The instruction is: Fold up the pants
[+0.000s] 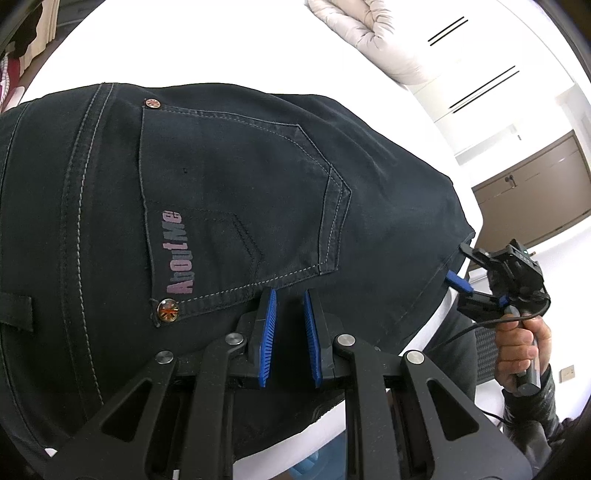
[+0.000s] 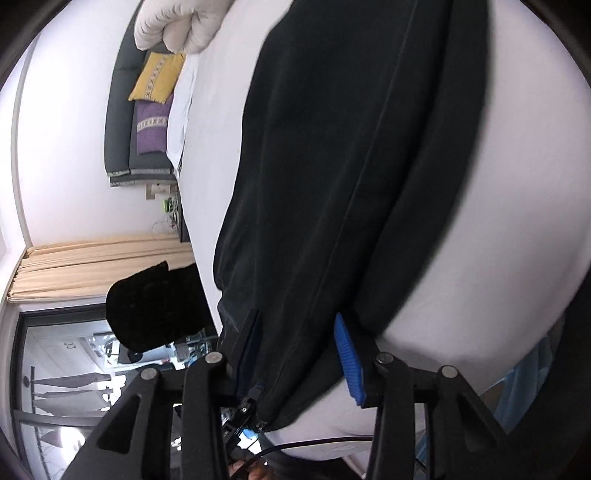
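Observation:
Dark jeans (image 1: 221, 184) lie on a white bed (image 1: 221, 44), back pocket with a pinkish "AboutMe" print facing up. My left gripper (image 1: 289, 295) sits just below that pocket, its blue pads close together with a ridge of the dark cloth pinched between them. My right gripper (image 1: 456, 260), held by a hand (image 1: 517, 350), is at the jeans' right edge with its jaws apart, one finger above the cloth and one below. In the right wrist view the jeans (image 2: 351, 147) run away from my right gripper (image 2: 295, 317), and cloth lies between its fingers without being visibly squeezed.
A pale quilted duvet (image 1: 369, 33) is bunched at the bed's far side. A brown cabinet (image 1: 535, 192) stands beyond the bed. The right wrist view shows yellow (image 2: 157, 77) and purple (image 2: 151, 125) cushions, beige curtains (image 2: 103, 266) and a black shape (image 2: 155, 306).

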{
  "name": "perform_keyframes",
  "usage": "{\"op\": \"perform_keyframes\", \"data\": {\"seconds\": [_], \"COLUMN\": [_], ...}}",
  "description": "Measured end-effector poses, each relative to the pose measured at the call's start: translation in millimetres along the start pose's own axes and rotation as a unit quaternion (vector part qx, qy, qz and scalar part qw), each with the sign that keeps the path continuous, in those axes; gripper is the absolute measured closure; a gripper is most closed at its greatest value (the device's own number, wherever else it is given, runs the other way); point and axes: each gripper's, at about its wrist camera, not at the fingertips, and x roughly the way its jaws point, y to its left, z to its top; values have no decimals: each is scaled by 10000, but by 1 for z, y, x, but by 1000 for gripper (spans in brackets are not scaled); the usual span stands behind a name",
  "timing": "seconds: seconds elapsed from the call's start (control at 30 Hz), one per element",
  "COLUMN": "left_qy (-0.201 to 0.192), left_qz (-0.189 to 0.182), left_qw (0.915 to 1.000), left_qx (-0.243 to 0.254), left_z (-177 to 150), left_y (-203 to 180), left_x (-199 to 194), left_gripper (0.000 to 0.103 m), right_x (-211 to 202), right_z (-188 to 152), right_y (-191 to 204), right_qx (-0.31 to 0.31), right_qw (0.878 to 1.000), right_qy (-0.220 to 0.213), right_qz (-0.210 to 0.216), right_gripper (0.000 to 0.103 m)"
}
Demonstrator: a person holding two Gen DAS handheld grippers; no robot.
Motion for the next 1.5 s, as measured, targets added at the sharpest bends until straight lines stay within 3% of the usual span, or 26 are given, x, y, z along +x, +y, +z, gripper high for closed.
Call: {"op": "perform_keyframes", "data": {"seconds": [0.1,0.13,0.17,0.23,0.6,0.63,0.67,0.7,0.77,0.83,0.93,1.0,1.07,1.1,1.13,1.5], "left_qy": [-1,2,8,32,109,75,48,27,17,49,224,320,296,296,293,328], "left_qz": [12,16,22,42,150,209,258,286,227,214,275,452,389,323,284,272], "left_qw": [10000,10000,10000,10000,9997,9996,9994,9993,9993,9989,9970,9952,9960,9968,9973,9977], "left_qx": [7,11,17,41,147,167,204,258,303,406,687,812,747,667,619,531], "left_z": [1,1,2,2,-6,-5,-4,-2,6,11,14,11,8,9,8,5], "left_y": [-1,-1,-1,-3,-9,-12,-14,-19,-28,-36,-49,-52,-49,-46,-44,-33], "left_x": [-1,-1,-1,-2,-17,-18,-20,-20,-15,-10,8,16,13,12,11,10], "left_gripper": [87,87,87,87,87,87,87,87,87,87,87,87,87,87,87,87], "right_x": [17,20,22,21,9,8,7,7,5,1,-14,-28,-43,-47,-50,-62], "right_z": [-6,-6,-5,-5,-21,-20,-21,-21,-21,-13,11,25,38,41,44,37], "right_y": [8,9,9,6,-19,-18,-15,-9,0,2,-20,-35,-48,-53,-58,-52], "right_qx": [-131,-217,-261,-306,-182,-217,-270,-330,-484,-499,123,408,540,569,597,240], "right_qw": [9999,9997,9995,9992,9998,9997,9996,9993,9982,9979,9958,9922,9886,9881,9879,9911], "right_qy": [95,101,119,118,83,60,47,46,-64,-255,-626,-920,-1177,-1243,-1302,-1259], "right_qz": [19,-26,-106,-214,30,65,106,191,356,320,655,733,770,711,594,354], "right_gripper": [63,71,91,98,101,96,85,65,48,48,50,66,77,92,99,99]}}
